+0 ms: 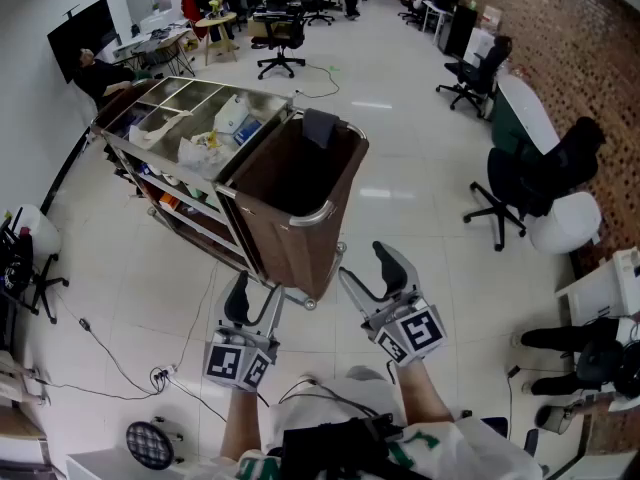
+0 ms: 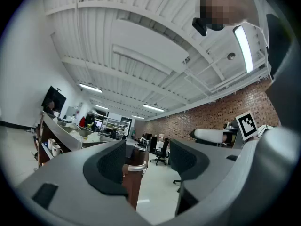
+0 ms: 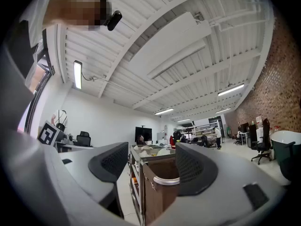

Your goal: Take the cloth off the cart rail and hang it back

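**A:** How far had the task got?

**B:** By my reading it had not started. The dark cloth point(image 1: 320, 126) hung draped over the far side of the rail point(image 1: 318, 214) that rings the brown bag point(image 1: 300, 243) at the end of the cart point(image 1: 190, 223). Taking it off and hanging it back were both left to do.

**A:** And the jaws?

**B:** Both sets were released and empty. The left gripper point(image 1: 252, 298) and the right gripper point(image 1: 370, 268) were held on the near side of the bag, apart from it, with the whole bag between them and the cloth. In each gripper view the jaws stood wide apart, and only the distant bag and room showed between them.

**A:** What did the containers hold?

**B:** Nothing showed inside the bag. Its inner walls were bare, though the bottom was dark and I could not be sure of it. The metal trays point(image 1: 180, 96) on top of the cart were divided into compartments. One held a crumpled white heap point(image 1: 203, 149) and the one beside it held a white packet point(image 1: 232, 115). A pale strip lay in the compartment to the left. The rest was too small to name.

**A:** Anything lower down?

**B:** The left gripper view showed white mugs point(image 2: 52, 147) on a shelf of the cart.
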A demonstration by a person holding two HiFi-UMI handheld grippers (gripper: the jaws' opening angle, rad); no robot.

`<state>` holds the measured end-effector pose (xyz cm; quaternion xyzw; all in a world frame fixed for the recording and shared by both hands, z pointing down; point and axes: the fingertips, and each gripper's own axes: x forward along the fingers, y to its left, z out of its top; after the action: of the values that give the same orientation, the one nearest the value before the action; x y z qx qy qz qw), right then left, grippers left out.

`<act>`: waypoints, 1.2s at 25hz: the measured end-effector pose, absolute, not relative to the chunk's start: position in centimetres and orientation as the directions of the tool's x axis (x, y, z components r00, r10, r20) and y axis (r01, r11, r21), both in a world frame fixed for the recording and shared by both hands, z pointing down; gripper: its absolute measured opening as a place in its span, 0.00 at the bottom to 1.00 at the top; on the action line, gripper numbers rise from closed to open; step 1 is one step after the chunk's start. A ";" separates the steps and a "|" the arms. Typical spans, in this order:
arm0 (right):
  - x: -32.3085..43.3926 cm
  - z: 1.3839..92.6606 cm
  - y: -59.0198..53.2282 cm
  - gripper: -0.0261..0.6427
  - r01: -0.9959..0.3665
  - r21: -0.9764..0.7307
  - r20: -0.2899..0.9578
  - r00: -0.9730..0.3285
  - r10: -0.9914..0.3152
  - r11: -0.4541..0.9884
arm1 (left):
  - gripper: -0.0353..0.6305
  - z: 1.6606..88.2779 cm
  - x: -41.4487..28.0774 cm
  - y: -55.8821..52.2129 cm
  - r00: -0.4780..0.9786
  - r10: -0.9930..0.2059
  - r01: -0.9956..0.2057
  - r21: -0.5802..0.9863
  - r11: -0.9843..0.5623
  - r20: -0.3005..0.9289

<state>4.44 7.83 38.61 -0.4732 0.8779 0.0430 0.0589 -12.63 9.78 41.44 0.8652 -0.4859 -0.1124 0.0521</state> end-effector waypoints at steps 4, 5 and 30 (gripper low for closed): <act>3.3 39.7 7.8 0.53 -0.834 0.008 -0.122 -0.549 -0.827 0.552 | 0.46 41.8 -14.2 9.5 0.497 -0.856 -0.836 0.189 -0.516 -0.138; 3.3 39.8 7.5 0.53 -0.835 0.002 -0.117 -0.547 -0.829 0.550 | 0.46 41.9 -14.3 9.3 0.498 -0.856 -0.835 0.191 -0.516 -0.136; 11.4 39.8 -21.1 0.50 -0.654 -0.020 -0.102 -0.751 -0.653 0.756 | 0.46 39.3 -7.8 -12.3 0.280 -0.949 -0.952 0.089 -0.294 -0.146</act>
<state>11.35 -21.06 39.81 -0.3492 0.9356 0.0083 0.0512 -7.76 -12.30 39.29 0.7999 -0.5939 -0.0854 -0.0078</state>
